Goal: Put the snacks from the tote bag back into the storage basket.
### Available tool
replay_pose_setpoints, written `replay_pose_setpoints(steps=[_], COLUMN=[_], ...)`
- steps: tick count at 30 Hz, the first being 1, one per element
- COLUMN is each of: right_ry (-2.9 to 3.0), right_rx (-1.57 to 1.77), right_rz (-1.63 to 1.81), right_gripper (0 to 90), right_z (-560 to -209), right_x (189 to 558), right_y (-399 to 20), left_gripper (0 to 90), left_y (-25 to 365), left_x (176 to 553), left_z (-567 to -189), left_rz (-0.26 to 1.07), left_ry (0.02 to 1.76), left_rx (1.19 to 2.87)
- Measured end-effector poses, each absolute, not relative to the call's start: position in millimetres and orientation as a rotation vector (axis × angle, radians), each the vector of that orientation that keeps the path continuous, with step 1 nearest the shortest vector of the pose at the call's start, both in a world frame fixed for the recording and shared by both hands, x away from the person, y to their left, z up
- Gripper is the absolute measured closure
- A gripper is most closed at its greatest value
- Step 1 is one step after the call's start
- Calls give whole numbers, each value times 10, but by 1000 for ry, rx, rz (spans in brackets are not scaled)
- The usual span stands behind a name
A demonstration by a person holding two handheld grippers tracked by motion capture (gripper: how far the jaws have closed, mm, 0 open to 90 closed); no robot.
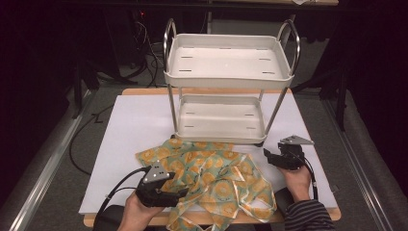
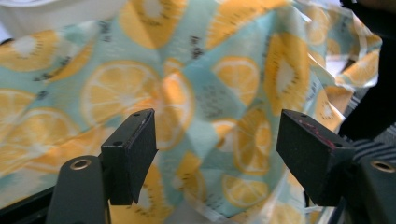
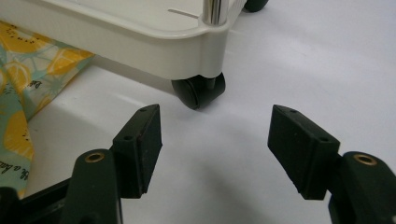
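Observation:
A crumpled cloth (image 1: 211, 178) printed with orange slices on pale green lies on the white table (image 1: 134, 125), in front of a small white two-tier cart (image 1: 226, 67). My left gripper (image 1: 179, 193) is at the cloth's near left edge, open, and the cloth (image 2: 205, 93) spreads right beyond its jaws. My right gripper (image 1: 269, 156) is open just right of the cloth, above bare table. In the right gripper view its jaws (image 3: 215, 149) point at the cart's black caster wheel (image 3: 198, 91), and a corner of the cloth (image 3: 28, 88) lies at the left.
The cart stands at the middle back of the table, its lower tray (image 1: 221, 120) touching the cloth's far edge. Cables (image 1: 84, 144) trail off the table's left side. Dark floor and stands surround the table.

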State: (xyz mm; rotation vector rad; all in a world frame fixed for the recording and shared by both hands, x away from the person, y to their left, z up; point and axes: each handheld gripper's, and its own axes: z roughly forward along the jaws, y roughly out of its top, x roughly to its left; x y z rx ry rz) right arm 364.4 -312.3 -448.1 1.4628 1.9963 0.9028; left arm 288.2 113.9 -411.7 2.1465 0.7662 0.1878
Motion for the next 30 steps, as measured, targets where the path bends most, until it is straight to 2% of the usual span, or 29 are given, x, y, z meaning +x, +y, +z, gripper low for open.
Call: replay_pose_setpoints(steps=[19, 26, 30], right_ry=[2014, 2025, 2018], right_rx=[1436, 1435, 1440], right_rz=[873, 870, 881], right_gripper=[355, 354, 353], right_z=[-4481, -4485, -4482], right_x=[3647, 3656, 3653], right_y=[-3086, -3095, -3088], left_gripper=[301, 386, 507], left_y=[879, 790, 758], left_x=[2780, 2833, 2841], left_z=[-4226, -4301, -4312], left_rz=[220, 207, 194], left_ry=[705, 707, 692], left_rx=[2269, 2296, 2295])
